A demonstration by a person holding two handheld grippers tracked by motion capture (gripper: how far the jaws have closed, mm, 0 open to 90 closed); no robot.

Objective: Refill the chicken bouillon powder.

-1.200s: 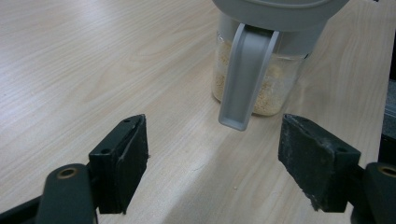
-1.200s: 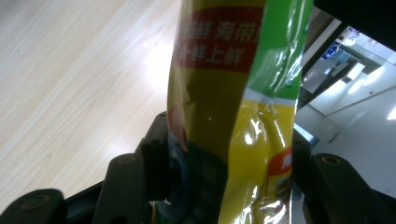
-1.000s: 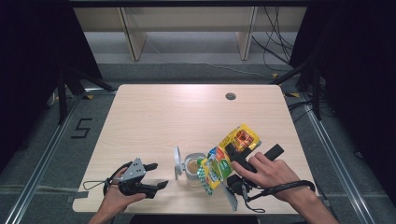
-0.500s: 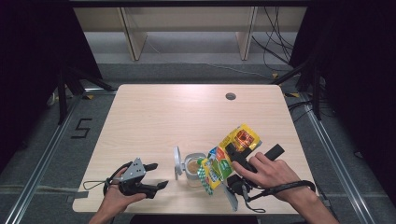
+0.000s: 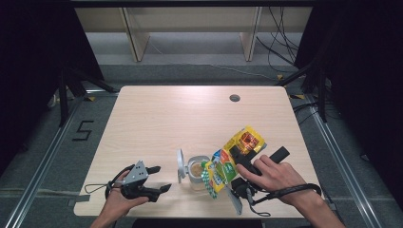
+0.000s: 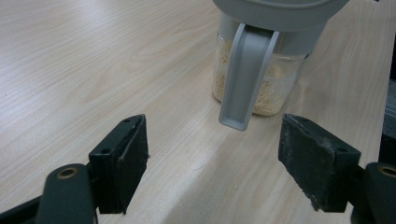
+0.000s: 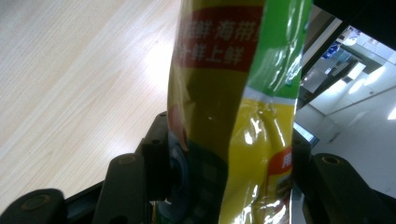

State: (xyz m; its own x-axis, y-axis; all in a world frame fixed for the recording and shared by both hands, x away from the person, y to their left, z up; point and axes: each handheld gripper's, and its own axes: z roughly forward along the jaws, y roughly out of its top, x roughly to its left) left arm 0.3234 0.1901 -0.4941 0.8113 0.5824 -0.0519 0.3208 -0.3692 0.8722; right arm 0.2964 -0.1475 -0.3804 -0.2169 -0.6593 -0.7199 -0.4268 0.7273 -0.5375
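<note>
Two grippers are at work along the near edge of a light wooden table (image 5: 157, 118). The right gripper (image 5: 236, 167), in the person's right hand (image 5: 273, 178), is clamped on a yellow and green packet (image 5: 230, 156). In the right gripper view the packet (image 7: 233, 116) stands between the two black jaws, its foil creased where they press on it. Seen from above, the packet is tilted, its lower end leaning over the open mouth of a clear jar (image 5: 196, 171) and its upper end pointing away to the right. Whether the packet touches the jar's rim cannot be told.

The jar stands upright on the table, just left of the right hand. It holds pale, crumbly grains at the bottom. Its grey lid (image 5: 181, 165) is flipped up on the left side. In the left gripper view the jar (image 6: 261, 79) is directly ahead, with a grey tab (image 6: 243, 79) hanging down its front.

The left gripper (image 5: 156, 179), in the left hand (image 5: 119, 199), lies low at the table's near left, well apart from the jar. Its jaws are spread wide with nothing but bare table between them. A black cable (image 5: 97, 187) trails from it
</note>
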